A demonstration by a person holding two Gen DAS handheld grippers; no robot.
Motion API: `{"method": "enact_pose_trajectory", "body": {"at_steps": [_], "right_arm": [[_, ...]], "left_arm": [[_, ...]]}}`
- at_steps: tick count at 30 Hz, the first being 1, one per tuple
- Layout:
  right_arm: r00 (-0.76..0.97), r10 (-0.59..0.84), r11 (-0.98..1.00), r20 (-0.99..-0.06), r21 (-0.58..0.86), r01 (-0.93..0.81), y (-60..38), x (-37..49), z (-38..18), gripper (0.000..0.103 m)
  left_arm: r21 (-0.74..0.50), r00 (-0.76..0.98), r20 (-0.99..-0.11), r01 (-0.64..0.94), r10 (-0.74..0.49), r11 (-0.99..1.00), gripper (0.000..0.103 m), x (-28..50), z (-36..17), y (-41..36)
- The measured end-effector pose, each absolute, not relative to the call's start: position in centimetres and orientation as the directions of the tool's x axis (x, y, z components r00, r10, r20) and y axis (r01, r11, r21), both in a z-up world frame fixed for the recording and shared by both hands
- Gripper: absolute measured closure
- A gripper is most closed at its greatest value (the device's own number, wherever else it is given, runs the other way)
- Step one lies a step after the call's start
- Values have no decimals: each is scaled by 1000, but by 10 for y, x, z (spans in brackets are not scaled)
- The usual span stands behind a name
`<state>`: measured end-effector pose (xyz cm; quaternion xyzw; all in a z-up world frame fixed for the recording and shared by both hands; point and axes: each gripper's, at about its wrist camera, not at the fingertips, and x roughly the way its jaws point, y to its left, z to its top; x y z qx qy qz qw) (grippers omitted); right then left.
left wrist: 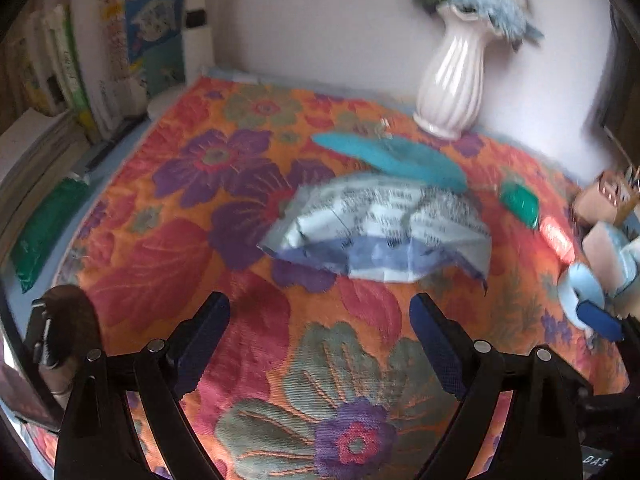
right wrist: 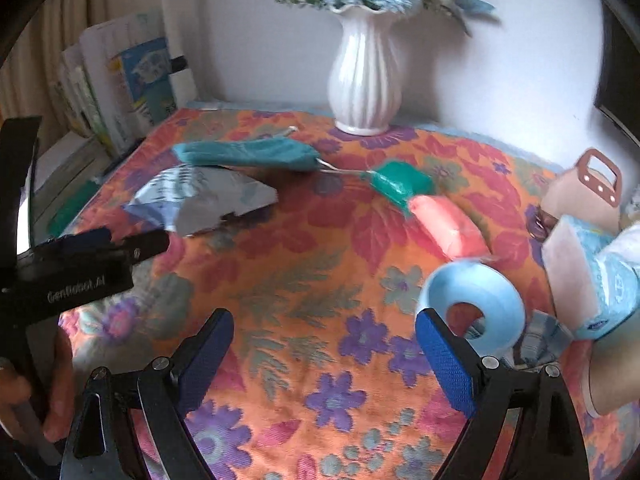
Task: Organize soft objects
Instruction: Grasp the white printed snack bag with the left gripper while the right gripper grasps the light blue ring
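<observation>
A crumpled white and blue printed soft packet (left wrist: 376,232) lies on the floral cloth (left wrist: 240,184), just ahead of my left gripper (left wrist: 320,320), which is open and empty. Behind the packet lies a teal fabric piece (left wrist: 392,156), and to its right a small green packet (left wrist: 520,200). My right gripper (right wrist: 324,340) is open and empty above the cloth. A light blue roll (right wrist: 472,304) stands by its right finger. Farther off are a pink packet (right wrist: 444,224), the green packet (right wrist: 400,184), the teal fabric (right wrist: 248,154) and the printed packet (right wrist: 200,200).
A white ribbed vase (right wrist: 364,80) with blue flowers stands at the back against the wall. Books and papers (left wrist: 72,72) stack up on the left. A brown box with a handle (right wrist: 584,192) and blue tissue packs (right wrist: 608,280) crowd the right edge. A long green packet (left wrist: 48,224) lies at the left.
</observation>
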<state>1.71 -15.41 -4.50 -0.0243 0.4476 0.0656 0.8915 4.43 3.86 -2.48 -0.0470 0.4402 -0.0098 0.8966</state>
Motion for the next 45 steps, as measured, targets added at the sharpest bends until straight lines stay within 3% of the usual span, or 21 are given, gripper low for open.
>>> {"method": "enact_pose_trajectory", "body": {"at_steps": [3, 7, 12, 15, 19, 23, 25, 28, 30, 35, 40, 45], "right_arm": [[580, 91, 990, -810, 10, -140, -153, 17, -49, 11], [549, 37, 986, -835, -60, -157, -141, 19, -54, 0], [523, -6, 983, -853, -100, -152, -138, 22, -60, 0], [509, 24, 988, -860, -58, -145, -144, 23, -61, 0], [500, 39, 989, -865, -37, -141, -146, 23, -63, 0], [492, 54, 990, -869, -18, -139, -147, 24, -65, 0], [492, 54, 990, -869, -17, -139, -147, 24, -65, 0], [491, 59, 990, -869, -12, -140, -148, 24, -64, 0], [490, 61, 990, -870, -10, -140, -149, 24, -64, 0], [490, 67, 990, -869, -2, -140, -150, 23, -63, 0], [490, 69, 990, -869, -1, -140, -149, 21, -62, 0], [518, 66, 992, -853, -2, -129, -152, 22, -58, 0]], "left_arm": [[-52, 597, -802, -23, -28, 998, 12, 46, -28, 33], [-22, 598, -801, 6, -21, 1000, 12, 45, -30, 25], [-27, 612, -790, 27, -38, 999, 12, 41, -26, 24], [-70, 667, -744, -22, -38, 997, 12, 29, -12, 35], [-265, 660, -726, -9, -193, 964, 12, 27, -1, 47], [-256, 623, -747, 49, -230, 965, 12, 43, 10, 14], [-176, 640, -747, 73, -182, 982, 12, 52, 14, -12], [20, 642, -766, 17, 5, 1000, 12, 73, 7, -38], [53, 633, -773, 2, 39, 999, 12, 77, 1, -34], [-18, 634, -772, -96, 47, 995, 12, 57, -4, 17], [-35, 629, -763, -267, 146, 963, 12, 19, -5, 71], [-118, 671, -741, -108, -15, 987, 12, 23, 10, 48]]}}
